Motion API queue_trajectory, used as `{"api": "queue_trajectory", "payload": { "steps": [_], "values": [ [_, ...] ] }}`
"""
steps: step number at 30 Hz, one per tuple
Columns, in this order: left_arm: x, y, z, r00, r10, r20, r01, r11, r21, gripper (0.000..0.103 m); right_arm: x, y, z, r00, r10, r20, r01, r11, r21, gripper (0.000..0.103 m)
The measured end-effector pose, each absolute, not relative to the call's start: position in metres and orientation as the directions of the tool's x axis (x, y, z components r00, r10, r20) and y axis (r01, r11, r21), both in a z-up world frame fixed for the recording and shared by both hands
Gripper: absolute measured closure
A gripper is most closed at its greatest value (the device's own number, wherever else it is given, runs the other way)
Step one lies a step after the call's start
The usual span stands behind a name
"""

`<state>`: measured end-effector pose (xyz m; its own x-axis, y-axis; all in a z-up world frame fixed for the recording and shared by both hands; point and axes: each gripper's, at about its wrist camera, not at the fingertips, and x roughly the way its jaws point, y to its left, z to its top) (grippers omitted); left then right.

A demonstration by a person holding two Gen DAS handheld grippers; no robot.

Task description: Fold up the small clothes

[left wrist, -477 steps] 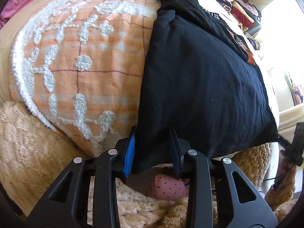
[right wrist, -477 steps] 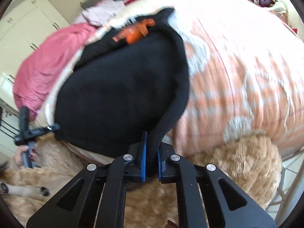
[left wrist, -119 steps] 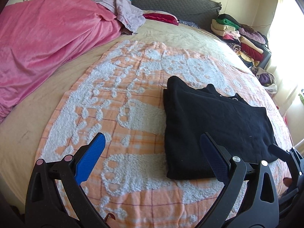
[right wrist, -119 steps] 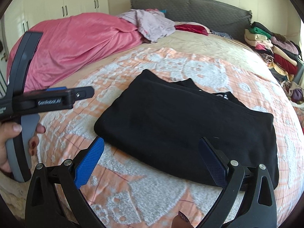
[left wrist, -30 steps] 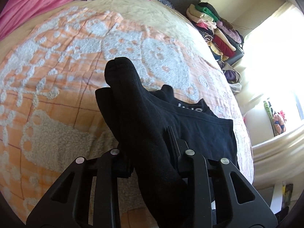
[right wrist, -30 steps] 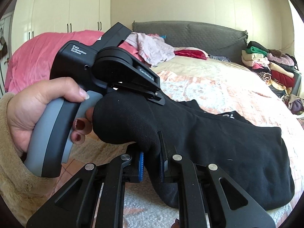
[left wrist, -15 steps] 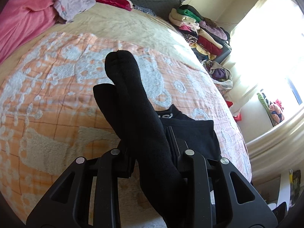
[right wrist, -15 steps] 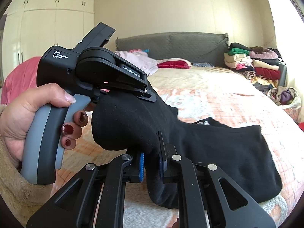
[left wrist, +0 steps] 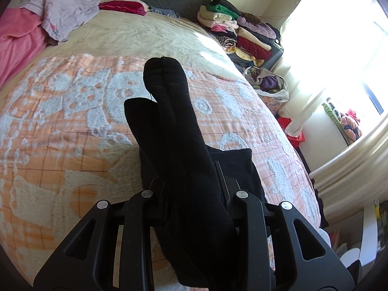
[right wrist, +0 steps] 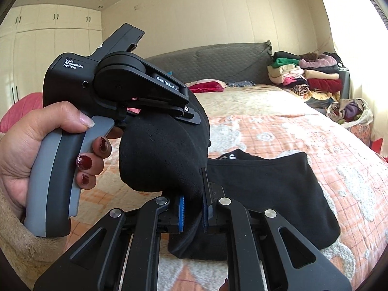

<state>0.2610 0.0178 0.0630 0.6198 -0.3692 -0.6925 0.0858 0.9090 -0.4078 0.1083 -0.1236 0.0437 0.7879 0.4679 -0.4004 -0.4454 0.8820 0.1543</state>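
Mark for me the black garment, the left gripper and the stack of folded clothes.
black garment (right wrist: 266, 194), right wrist view, on its draped body.
left gripper (right wrist: 167, 118), right wrist view, at its fingertips over the fabric.
stack of folded clothes (left wrist: 242, 34), left wrist view, mid-stack.

A bed (left wrist: 135, 36) is stretching out in front of me, its dark quilted headboard (right wrist: 218, 60) standing at the far end. An orange and white blanket (left wrist: 60, 126) is covering the near half, and the lower part of the black garment (right wrist: 278, 194) is resting on it. A pink cover (left wrist: 17, 41) is lying bunched along the left side, with a pale lilac garment (left wrist: 65, 12) sitting by it. A red item (left wrist: 121, 6) is lying near the headboard.
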Motion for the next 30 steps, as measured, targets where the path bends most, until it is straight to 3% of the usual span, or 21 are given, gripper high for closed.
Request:
{"api": "queue_trajectory", "payload": {
  "steps": [30],
  "values": [
    [0.287, -0.070, 0.039, 0.548, -0.363, -0.754, 0.129, 0.927, -0.353, 0.082, 0.124, -0.183, 0.021, 0.798, 0.413, -0.438, -0.338, 0.910, 0.242, 0.094]
  ]
}}
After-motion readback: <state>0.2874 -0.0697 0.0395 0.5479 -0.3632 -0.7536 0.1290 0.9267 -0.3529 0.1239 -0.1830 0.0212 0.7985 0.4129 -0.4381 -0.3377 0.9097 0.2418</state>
